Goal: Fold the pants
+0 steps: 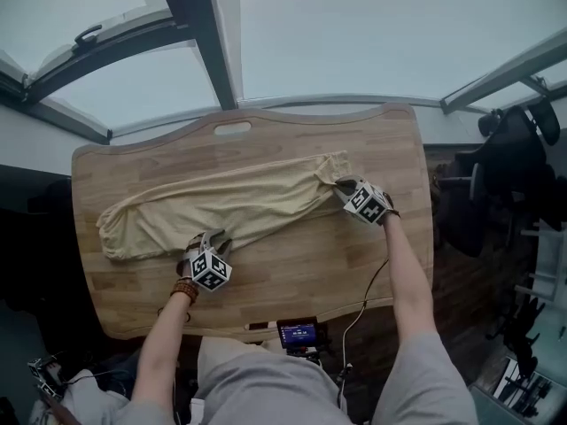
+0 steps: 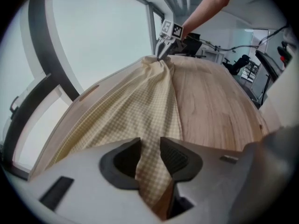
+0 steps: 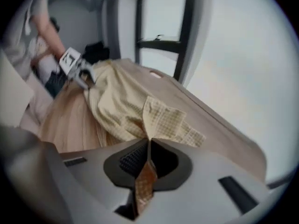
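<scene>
Pale yellow checked pants (image 1: pixel 239 197) lie lengthwise across the wooden table (image 1: pixel 354 264). My left gripper (image 1: pixel 208 239) sits at their near edge around the middle. In the left gripper view the cloth (image 2: pixel 140 101) runs up between the jaws of the left gripper (image 2: pixel 150 146) and fills the gap, pinched. My right gripper (image 1: pixel 344 187) is at the pants' right end. In the right gripper view its jaws (image 3: pixel 148 148) are shut on a thin fold of the cloth (image 3: pixel 121 106), and a checked corner sticks up just past them. Each gripper shows in the other's view: right (image 2: pixel 161 55), left (image 3: pixel 81 80).
The table has a handle cut-out (image 1: pixel 232 128) at its far edge, with large windows beyond it. A small device with a lit screen (image 1: pixel 298 333) hangs at the near edge, a cable beside it. A dark office chair (image 1: pixel 505 175) stands to the right of the table.
</scene>
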